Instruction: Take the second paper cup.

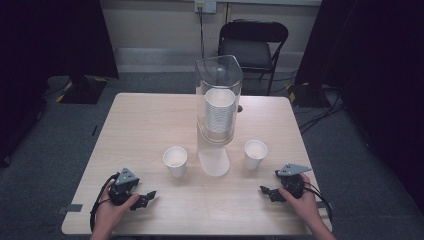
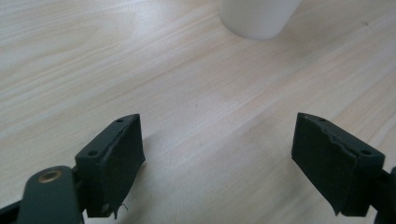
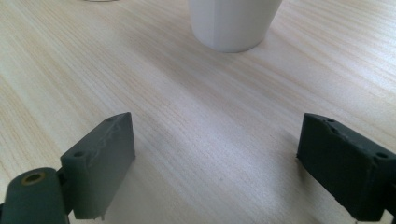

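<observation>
A tall clear dispenser [image 1: 219,95] stands mid-table on a white foot and holds a stack of white cups [image 1: 219,107]. One white paper cup [image 1: 175,161] stands left of it, another [image 1: 255,154] right of it, both upright. My left gripper [image 1: 145,199] rests near the front left edge, held by a hand, open and empty. My right gripper [image 1: 266,192] rests front right, also open and empty. In the left gripper view the jaws [image 2: 219,158] stand wide apart over bare wood, with a white rounded base [image 2: 259,18] ahead. In the right gripper view the open gripper [image 3: 215,163] faces a white cup [image 3: 233,23].
The light wooden table [image 1: 150,125] has bare wood between the grippers and the cups. A black folding chair [image 1: 252,47] stands behind the table. Dark curtains hang at both sides, and cables lie on the grey floor [image 1: 320,112] to the right.
</observation>
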{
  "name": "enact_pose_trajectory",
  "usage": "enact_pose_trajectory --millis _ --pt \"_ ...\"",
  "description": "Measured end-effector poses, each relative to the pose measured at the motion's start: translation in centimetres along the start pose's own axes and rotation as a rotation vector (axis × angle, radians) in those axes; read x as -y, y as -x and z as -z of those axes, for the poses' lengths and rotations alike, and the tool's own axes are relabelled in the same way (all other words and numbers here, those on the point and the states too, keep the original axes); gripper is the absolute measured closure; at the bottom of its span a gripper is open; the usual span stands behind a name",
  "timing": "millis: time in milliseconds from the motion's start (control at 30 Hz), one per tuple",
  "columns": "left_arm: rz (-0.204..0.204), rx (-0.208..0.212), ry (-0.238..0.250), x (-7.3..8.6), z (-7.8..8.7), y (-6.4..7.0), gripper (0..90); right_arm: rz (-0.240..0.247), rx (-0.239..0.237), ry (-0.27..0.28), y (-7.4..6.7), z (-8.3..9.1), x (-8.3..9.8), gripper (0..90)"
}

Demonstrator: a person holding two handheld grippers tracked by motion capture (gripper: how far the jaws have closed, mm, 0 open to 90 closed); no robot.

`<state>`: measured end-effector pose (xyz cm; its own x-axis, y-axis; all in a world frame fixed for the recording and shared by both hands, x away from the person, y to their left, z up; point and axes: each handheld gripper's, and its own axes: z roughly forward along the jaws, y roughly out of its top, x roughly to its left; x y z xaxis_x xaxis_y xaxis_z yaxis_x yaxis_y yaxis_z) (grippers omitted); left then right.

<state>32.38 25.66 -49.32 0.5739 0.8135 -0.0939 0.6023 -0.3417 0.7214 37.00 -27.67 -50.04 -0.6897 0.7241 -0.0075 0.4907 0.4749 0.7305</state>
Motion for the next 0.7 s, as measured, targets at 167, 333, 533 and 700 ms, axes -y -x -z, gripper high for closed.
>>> enact_pose_trajectory --millis 167,333,533,700 --pt "-0.003 0.004 0.004 0.6 0.4 0.2 16.6 0.0 0.0 0.0 0.0 0.0 0.0 10.5" --pt "-0.021 0.001 0.006 1.1 0.6 0.4 16.6 0.0 0.0 0.0 0.0 0.0 0.0 10.5" --pt "-0.089 -0.026 0.017 1.7 0.4 0.9 15.9 0.0 0.0 0.0 0.0 0.0 0.0 10.5" --pt "-0.094 -0.029 0.02 1.7 0.4 0.9 15.2 0.0 0.0 0.0 0.0 0.0 0.0 10.5"
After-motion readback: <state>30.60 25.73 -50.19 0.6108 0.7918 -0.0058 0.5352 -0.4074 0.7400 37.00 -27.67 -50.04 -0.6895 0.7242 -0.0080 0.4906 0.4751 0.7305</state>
